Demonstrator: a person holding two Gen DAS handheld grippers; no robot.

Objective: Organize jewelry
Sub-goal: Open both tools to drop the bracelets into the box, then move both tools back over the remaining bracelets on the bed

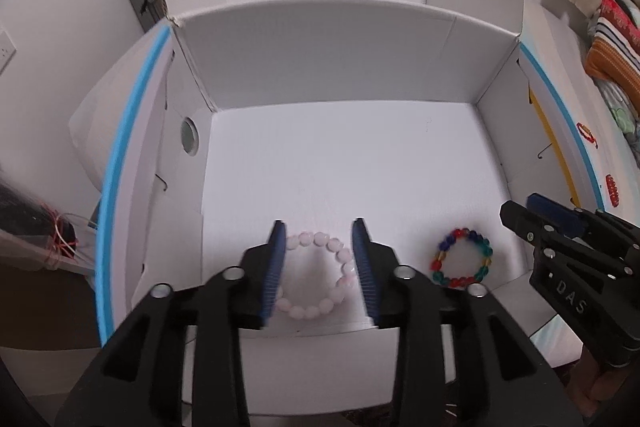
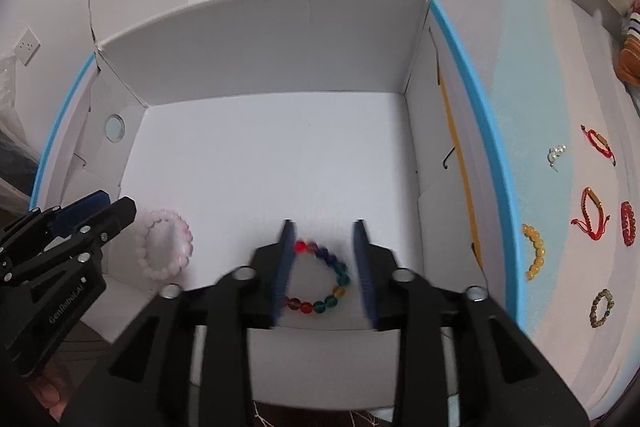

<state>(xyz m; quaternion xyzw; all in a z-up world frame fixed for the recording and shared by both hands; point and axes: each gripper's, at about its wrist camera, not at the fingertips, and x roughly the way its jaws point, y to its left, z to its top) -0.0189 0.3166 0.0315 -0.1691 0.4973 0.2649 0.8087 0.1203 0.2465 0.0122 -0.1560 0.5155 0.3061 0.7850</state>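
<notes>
A pale pink bead bracelet (image 1: 336, 251) lies flat on the floor of an open white cardboard box (image 1: 320, 59), near its front wall. My left gripper (image 1: 319, 227) hangs over it, open, blue pads on either side and not pressing it. From the right wrist view the pink bracelet (image 2: 168, 247) rests apart from the left gripper (image 2: 116, 201). A multicoloured bead bracelet (image 2: 340, 279) lies on the box floor (image 2: 260, 147) between the open fingers of my right gripper (image 2: 324, 227). The left wrist view shows the multicoloured bracelet (image 1: 460, 259) loose beside the right gripper (image 1: 520, 207).
Right of the box, on a white and pale blue surface, lie several loose pieces: red cord bracelets (image 2: 598, 143) (image 2: 590, 215), a red bead bracelet (image 2: 628, 229), a yellow bead bracelet (image 2: 534, 251), a green-brown one (image 2: 602, 307) and a small pearl piece (image 2: 557, 153). Box flaps stand up at the back.
</notes>
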